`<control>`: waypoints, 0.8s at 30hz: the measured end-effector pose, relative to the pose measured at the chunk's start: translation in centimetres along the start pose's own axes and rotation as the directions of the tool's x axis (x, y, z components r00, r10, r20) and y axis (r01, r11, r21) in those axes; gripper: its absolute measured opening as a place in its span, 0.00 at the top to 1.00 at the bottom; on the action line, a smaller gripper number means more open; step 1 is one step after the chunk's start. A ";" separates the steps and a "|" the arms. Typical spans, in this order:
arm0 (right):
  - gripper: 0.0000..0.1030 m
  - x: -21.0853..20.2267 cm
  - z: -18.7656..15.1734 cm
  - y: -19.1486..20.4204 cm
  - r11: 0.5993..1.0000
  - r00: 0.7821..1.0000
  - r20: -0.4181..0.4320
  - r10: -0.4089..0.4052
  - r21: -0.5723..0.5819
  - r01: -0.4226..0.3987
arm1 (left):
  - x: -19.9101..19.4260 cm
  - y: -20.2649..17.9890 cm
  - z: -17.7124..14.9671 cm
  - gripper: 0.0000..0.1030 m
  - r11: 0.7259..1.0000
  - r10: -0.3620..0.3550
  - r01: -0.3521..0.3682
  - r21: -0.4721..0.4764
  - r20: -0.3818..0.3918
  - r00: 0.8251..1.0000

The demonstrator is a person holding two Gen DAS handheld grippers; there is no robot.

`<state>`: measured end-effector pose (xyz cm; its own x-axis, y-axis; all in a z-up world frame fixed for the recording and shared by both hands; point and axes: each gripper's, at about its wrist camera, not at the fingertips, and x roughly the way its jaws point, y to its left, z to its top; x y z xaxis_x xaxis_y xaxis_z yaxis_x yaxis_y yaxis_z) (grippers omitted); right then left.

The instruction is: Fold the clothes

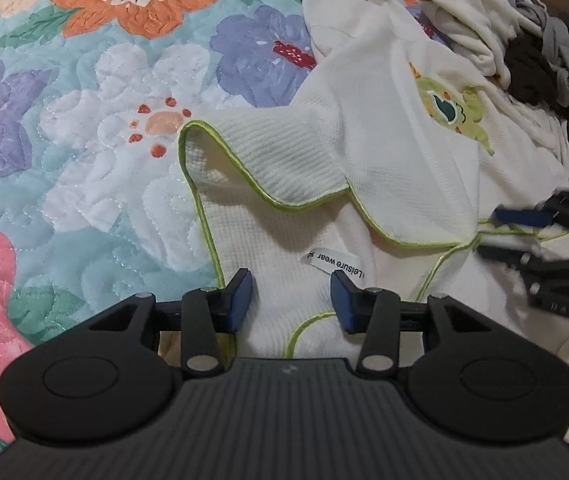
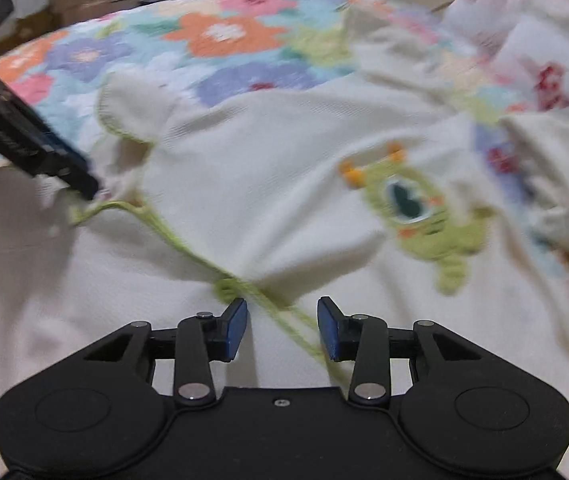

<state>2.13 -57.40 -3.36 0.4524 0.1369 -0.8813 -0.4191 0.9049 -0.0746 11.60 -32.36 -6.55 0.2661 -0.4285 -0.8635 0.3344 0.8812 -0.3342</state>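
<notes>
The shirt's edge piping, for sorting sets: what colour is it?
Lime green piping on the cream shirt; clearest in the left wrist view.

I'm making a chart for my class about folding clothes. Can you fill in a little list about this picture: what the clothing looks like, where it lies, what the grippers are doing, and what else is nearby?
clothing: cream top with green edging and a green monster patch
label: white tag, reads "Leisure wear"
lying on: flowered quilt
left gripper: open, over the top near the tag
right gripper: open, over the green edging
folded yet: no, spread out and rumpled
nearby: pile of grey and dark clothes
</notes>
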 end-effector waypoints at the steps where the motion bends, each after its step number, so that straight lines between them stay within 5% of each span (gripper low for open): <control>1: 0.76 0.3 -0.1 -0.1 1.000 1.000 -0.010 0.024 0.004 -0.024 | -0.1 0.1 0.0 0.59 1.000 -0.001 0.001 -0.005 0.003 1.000; 2: 0.97 0.4 -0.2 -0.1 0.999 0.999 -0.013 0.035 0.003 -0.034 | -0.1 0.3 0.0 0.59 1.000 -0.004 0.004 -0.009 0.003 1.000; 5: 0.98 -1.2 -0.8 1.0 0.996 0.995 0.037 -0.093 -0.001 0.093 | -0.1 0.8 0.1 0.59 1.000 -0.010 0.010 -0.027 0.004 1.000; 8: 0.98 -4.5 -1.3 2.7 0.965 0.960 0.094 -0.262 0.014 0.262 | -1.0 1.0 0.3 0.59 0.999 0.019 -0.019 -0.030 0.010 1.000; 10: 0.98 -6.1 -2.2 3.6 0.940 0.935 0.095 -0.341 0.012 0.341 | -2.0 0.7 0.2 0.56 0.995 0.100 -0.101 0.019 0.048 0.994; 11: 0.98 -6.2 -2.7 3.4 0.936 0.933 0.071 -0.352 0.023 0.352 | -2.4 0.5 0.1 0.52 0.989 0.138 -0.141 0.041 0.068 0.988; 21: 0.98 -3.7 -5.3 -0.1 0.907 0.925 -0.033 -0.379 0.186 0.379 | -1.5 2.5 0.6 0.47 0.997 0.054 -0.052 -0.048 0.039 0.998; 24: 0.98 -3.5 -5.9 -1.5 0.902 0.946 -0.014 -0.323 0.297 0.313 | -1.1 1.8 0.5 0.46 0.999 0.035 -0.035 -0.017 0.035 0.999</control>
<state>-3.47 -61.63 -2.89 0.5528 -0.1685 -0.8161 -0.0032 0.9789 -0.2042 12.37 -30.37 -5.96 0.3091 -0.4039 -0.8610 0.3099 0.8987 -0.3104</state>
